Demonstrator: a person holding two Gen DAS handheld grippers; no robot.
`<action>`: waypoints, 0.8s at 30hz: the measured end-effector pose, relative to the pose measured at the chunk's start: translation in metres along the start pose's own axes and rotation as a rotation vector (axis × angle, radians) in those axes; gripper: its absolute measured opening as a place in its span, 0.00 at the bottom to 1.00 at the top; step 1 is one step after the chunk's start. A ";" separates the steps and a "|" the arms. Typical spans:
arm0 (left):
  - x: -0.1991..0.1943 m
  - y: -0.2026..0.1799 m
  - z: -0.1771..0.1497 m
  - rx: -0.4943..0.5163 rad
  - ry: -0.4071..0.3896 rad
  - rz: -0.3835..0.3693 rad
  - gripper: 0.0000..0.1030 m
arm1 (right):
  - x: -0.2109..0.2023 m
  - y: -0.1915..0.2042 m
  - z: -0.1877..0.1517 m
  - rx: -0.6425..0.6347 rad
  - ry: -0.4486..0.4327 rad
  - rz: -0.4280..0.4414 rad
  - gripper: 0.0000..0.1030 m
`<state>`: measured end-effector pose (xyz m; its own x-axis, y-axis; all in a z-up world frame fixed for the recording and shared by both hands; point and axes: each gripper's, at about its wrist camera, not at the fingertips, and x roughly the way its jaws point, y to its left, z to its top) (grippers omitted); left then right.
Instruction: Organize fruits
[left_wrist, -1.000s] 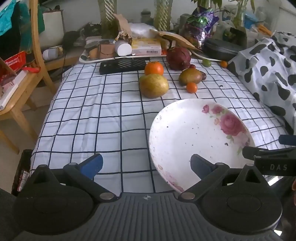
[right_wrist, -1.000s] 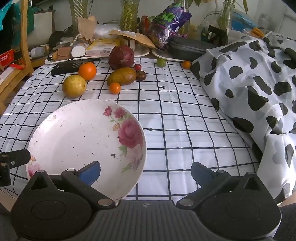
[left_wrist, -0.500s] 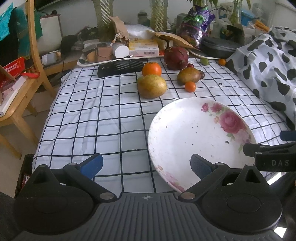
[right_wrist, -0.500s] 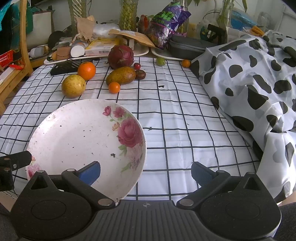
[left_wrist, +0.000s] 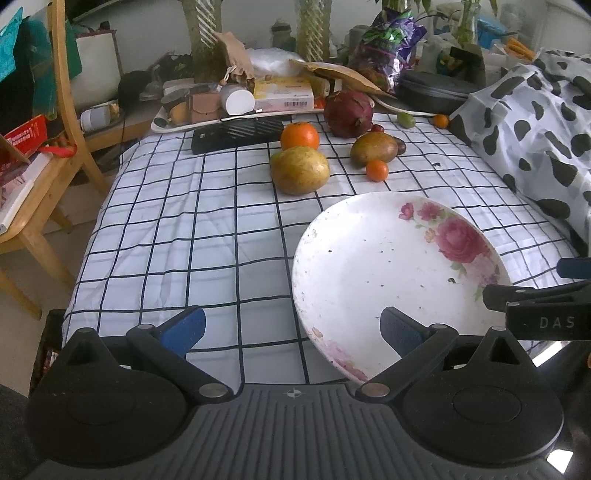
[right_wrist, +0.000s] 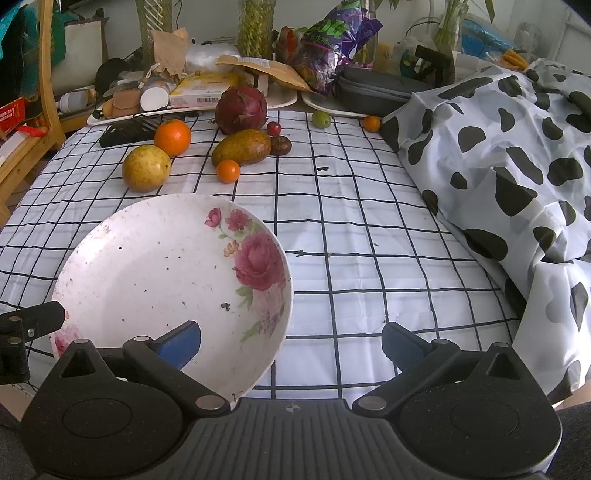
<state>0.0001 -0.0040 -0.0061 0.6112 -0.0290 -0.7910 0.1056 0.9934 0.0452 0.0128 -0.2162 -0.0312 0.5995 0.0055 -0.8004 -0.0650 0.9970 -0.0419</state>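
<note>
A white plate with pink roses (left_wrist: 388, 266) (right_wrist: 159, 269) lies near the front of the checked tablecloth. Beyond it sit a yellow-green mango (left_wrist: 299, 170) (right_wrist: 146, 168), an orange (left_wrist: 299, 136) (right_wrist: 172, 136), a brownish mango (left_wrist: 373, 148) (right_wrist: 242, 147), a small orange fruit (left_wrist: 377, 170) (right_wrist: 228, 171), a dark red dragon fruit (left_wrist: 349, 114) (right_wrist: 241, 109), a cherry (right_wrist: 274, 128) and a dark round fruit (right_wrist: 280, 144). My left gripper (left_wrist: 291, 328) is open at the plate's left edge. My right gripper (right_wrist: 291, 341) is open at the plate's right edge. Both hold nothing.
A cow-print cloth (right_wrist: 509, 155) covers the table's right side. A black grid rack (left_wrist: 232, 134), trays of boxes and bags (left_wrist: 273, 96) and a dark case (right_wrist: 373, 88) crowd the back. A wooden chair (left_wrist: 40, 147) stands left. A green fruit (right_wrist: 320, 119) and a small orange (right_wrist: 371, 123) lie far back.
Both grippers have drifted slightly; the left view has shifted a little so the fruit sits lower and nearer. Jaws stay open and no object has moved.
</note>
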 end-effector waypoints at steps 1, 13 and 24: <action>0.000 0.000 0.000 0.003 -0.002 0.001 0.99 | 0.000 0.000 0.000 0.000 0.000 0.000 1.00; -0.005 -0.006 -0.001 0.038 -0.063 0.015 0.99 | 0.001 0.000 -0.001 0.005 0.005 -0.001 1.00; -0.004 -0.004 -0.002 0.034 -0.074 -0.011 0.99 | 0.008 -0.003 -0.003 0.027 0.022 -0.014 1.00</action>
<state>-0.0044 -0.0079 -0.0043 0.6662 -0.0495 -0.7442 0.1383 0.9887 0.0581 0.0154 -0.2191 -0.0393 0.5826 -0.0101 -0.8127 -0.0351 0.9987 -0.0376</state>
